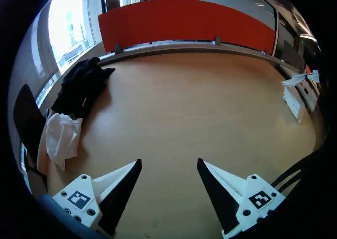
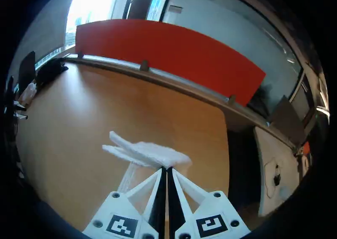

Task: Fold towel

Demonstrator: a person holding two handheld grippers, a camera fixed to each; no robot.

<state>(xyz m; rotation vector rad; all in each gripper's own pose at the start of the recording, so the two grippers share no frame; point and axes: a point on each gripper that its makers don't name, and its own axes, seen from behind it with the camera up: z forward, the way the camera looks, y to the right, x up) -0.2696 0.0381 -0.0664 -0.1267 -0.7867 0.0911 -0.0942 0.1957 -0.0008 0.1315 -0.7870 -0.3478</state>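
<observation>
In the left gripper view, a crumpled white cloth (image 1: 61, 138) and a black garment (image 1: 82, 87) lie at the left edge of the bench (image 1: 177, 104). The left hand-held gripper (image 1: 169, 160) hangs released over bare wood, fingers wide apart. In the right gripper view, the right hand-held gripper (image 2: 167, 169) is clenched on a white towel (image 2: 147, 152), which is raised off the bench, with a red divider (image 2: 177, 54) behind.

At each view's bottom, the left gripper (image 1: 169, 160) and right gripper (image 2: 167, 170) have white, screw-dotted jaws with black inner faces and square black-and-white markers.
</observation>
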